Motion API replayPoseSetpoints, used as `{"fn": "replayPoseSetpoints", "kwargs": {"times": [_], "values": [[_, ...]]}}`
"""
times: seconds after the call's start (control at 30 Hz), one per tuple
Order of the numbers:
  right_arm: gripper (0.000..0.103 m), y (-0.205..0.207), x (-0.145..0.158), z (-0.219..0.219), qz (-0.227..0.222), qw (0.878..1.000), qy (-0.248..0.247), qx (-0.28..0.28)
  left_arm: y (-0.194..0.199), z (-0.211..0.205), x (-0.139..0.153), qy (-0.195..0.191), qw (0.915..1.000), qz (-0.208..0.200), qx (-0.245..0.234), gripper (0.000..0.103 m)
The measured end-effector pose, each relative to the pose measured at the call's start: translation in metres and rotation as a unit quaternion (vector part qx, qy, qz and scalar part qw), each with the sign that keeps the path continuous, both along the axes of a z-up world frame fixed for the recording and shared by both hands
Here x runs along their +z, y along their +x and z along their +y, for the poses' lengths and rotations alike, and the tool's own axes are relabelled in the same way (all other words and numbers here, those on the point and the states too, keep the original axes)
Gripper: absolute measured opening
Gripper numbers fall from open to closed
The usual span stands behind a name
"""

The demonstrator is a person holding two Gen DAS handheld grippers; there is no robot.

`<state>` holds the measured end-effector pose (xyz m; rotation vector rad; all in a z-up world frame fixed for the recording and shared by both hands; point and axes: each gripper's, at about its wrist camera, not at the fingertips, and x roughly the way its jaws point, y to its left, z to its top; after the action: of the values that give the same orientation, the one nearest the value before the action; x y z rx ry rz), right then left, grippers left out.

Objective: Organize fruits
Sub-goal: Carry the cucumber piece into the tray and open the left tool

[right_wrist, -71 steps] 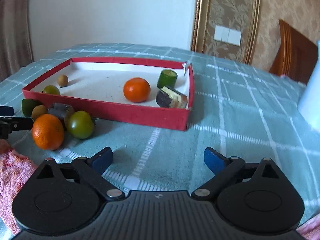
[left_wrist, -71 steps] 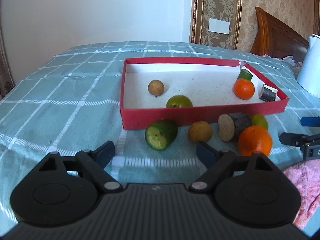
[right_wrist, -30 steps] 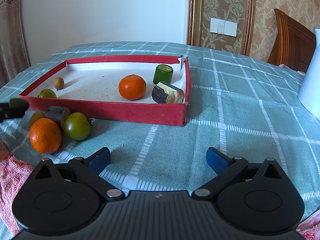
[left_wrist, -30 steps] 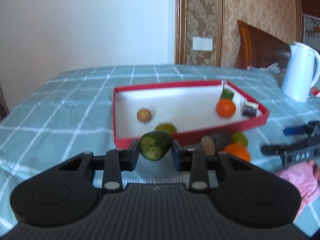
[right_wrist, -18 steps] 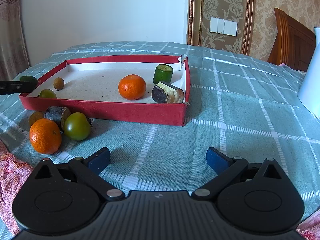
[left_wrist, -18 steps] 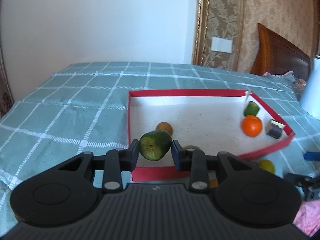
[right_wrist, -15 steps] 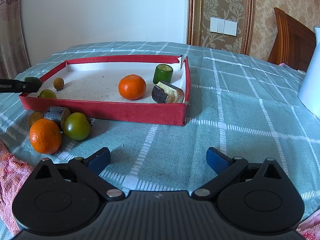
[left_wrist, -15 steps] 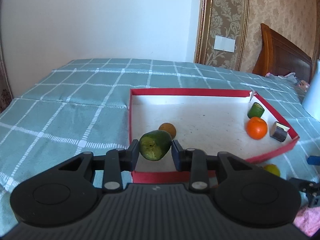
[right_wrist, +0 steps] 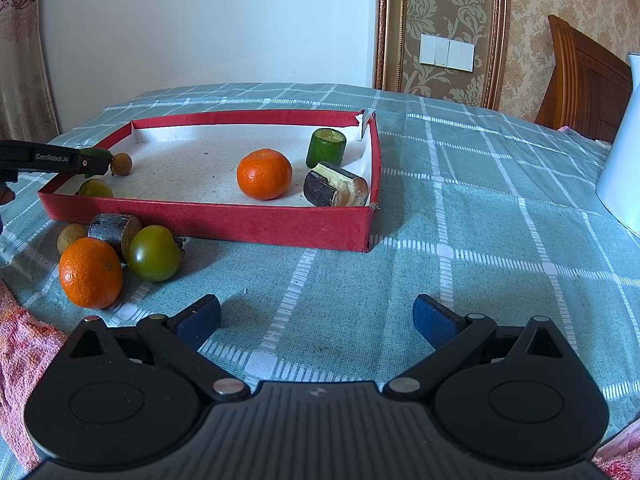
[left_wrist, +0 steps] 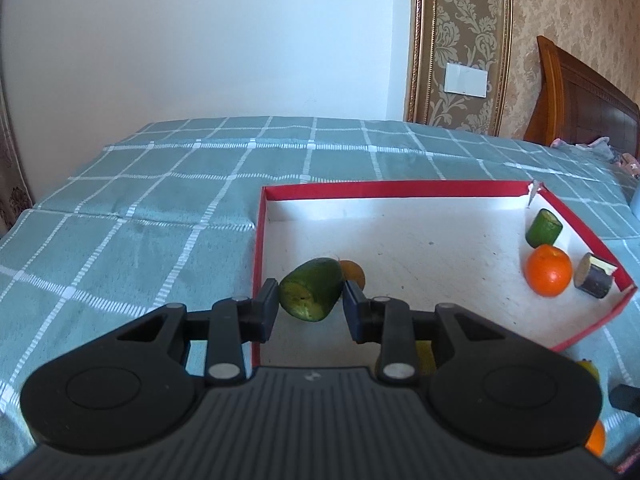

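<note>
My left gripper (left_wrist: 311,305) is shut on a green cucumber piece (left_wrist: 312,294) and holds it over the near left corner of the red tray (left_wrist: 256,264). In the tray lie an orange (left_wrist: 548,276), a second cucumber piece (left_wrist: 543,228), a dark sugarcane piece (left_wrist: 595,281) and a small brown longan (left_wrist: 353,273). In the right wrist view the left gripper (right_wrist: 94,161) reaches in over the tray's left end (right_wrist: 200,220). My right gripper (right_wrist: 316,320) is open and empty above the cloth. Outside the tray lie an orange (right_wrist: 91,272), a green tomato (right_wrist: 154,253), a sugarcane piece (right_wrist: 113,229) and a longan (right_wrist: 71,237).
A green tomato (right_wrist: 95,188) sits inside the tray's near left corner. A white kettle (right_wrist: 622,168) stands at the far right. A pink towel (right_wrist: 20,344) lies at the near left. The teal checked cloth (right_wrist: 460,240) covers the table. A wooden headboard (left_wrist: 580,104) stands behind.
My left gripper has closed on the cucumber piece, lifted it off the cloth and carried it forward over the tray's near left corner. My right gripper has stayed open and almost still.
</note>
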<state>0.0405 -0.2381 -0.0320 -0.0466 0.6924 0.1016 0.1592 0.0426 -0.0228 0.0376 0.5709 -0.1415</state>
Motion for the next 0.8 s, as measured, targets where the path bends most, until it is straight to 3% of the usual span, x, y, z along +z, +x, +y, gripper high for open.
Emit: {"fn": "replayPoseSetpoints", "kwargs": {"times": [0.17,0.37,0.8], "values": [[0.103,0.000,0.000,0.000,0.000,1.000,0.000,0.000,0.003,-0.008,-0.002,0.020,0.9998,-0.001,-0.003,0.032],[0.103,0.000,0.000,0.000,0.000,1.000,0.000,0.000,0.000,-0.005,-0.003,0.005,0.9999,0.011,-0.012,0.032],[0.103,0.000,0.001,0.000,0.000,1.000,0.001,0.000,-0.021,0.003,0.004,-0.012,0.9998,-0.002,-0.015,0.033]]}}
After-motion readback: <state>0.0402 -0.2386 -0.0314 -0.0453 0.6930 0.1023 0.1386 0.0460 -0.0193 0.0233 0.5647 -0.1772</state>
